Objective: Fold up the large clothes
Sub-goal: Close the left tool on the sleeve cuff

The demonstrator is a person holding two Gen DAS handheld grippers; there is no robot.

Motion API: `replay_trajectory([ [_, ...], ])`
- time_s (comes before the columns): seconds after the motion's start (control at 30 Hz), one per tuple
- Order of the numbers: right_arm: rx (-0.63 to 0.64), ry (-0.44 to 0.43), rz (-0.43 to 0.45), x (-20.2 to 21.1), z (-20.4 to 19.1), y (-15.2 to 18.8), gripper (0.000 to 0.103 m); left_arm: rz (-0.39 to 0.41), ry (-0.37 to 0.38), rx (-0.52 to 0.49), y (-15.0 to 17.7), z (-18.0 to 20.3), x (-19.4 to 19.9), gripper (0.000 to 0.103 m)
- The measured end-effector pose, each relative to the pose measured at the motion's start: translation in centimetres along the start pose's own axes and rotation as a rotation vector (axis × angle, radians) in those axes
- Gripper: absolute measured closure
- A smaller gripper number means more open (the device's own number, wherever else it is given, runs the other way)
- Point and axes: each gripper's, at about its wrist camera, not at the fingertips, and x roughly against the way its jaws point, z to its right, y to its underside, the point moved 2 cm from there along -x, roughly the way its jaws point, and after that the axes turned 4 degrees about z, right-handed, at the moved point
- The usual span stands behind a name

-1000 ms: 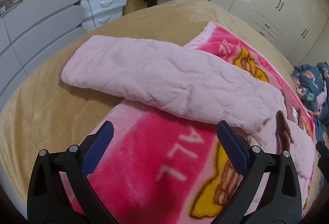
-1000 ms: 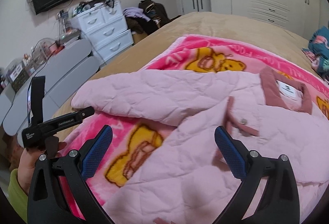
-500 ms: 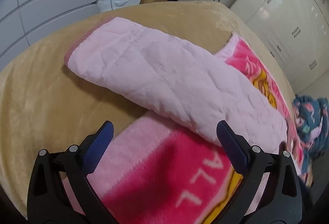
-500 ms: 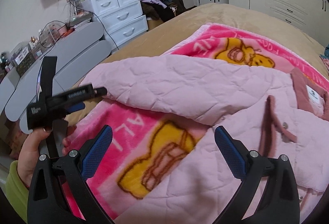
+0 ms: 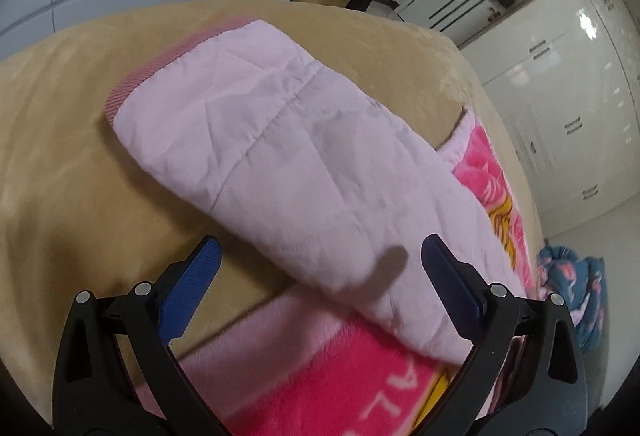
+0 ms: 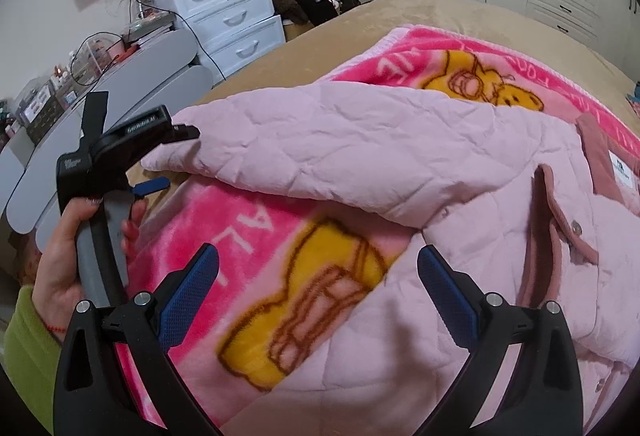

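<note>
Left wrist view: the left gripper point(image 5: 320, 260) gapes wide and empty over the pink quilted jacket's sleeve point(image 5: 280, 155), which sprawls across the tan bedspread point(image 5: 72, 163). Right wrist view — the right gripper point(image 6: 318, 272), spread wide with nothing held, hovers above the jacket body point(image 6: 500, 236) on the cartoon blanket point(image 6: 248, 228).

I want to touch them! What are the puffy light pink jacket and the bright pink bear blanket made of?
The light pink quilted jacket looks like thin, smooth woven fabric over soft padding: stitched lines and fine crinkles show. Its darker pink cuff looks ribbed knit. The bright pink bear blanket looks like fuzzy fleece or plush, with a soft matte nap. The exact fibres can't be told.
</note>
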Motion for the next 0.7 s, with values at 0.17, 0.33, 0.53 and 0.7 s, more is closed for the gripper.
replay_trajectory([
  [0.17, -0.034, 0.015, 0.000, 0.7, 1.8, 0.9, 0.004, 0.010, -0.010, 0.042, -0.5, -0.9, -1.4, 0.009],
  [0.33, -0.081, 0.033, 0.011, 1.7, 3.4, 1.6, 0.004, 0.047, -0.003, 0.009, -0.8, -0.2, -1.4, 0.034],
  [0.53, -0.115, 0.060, 0.038, 3.9, 5.2, 2.3, 0.004, 0.124, 0.024, -0.047, -1.3, 1.4, 0.4, 0.086],
  [0.7, -0.141, 0.074, 0.062, 5.7, 6.6, 2.8, 0.004, 0.187, 0.073, -0.111, -1.7, 4.4, 2.9, 0.091],
])
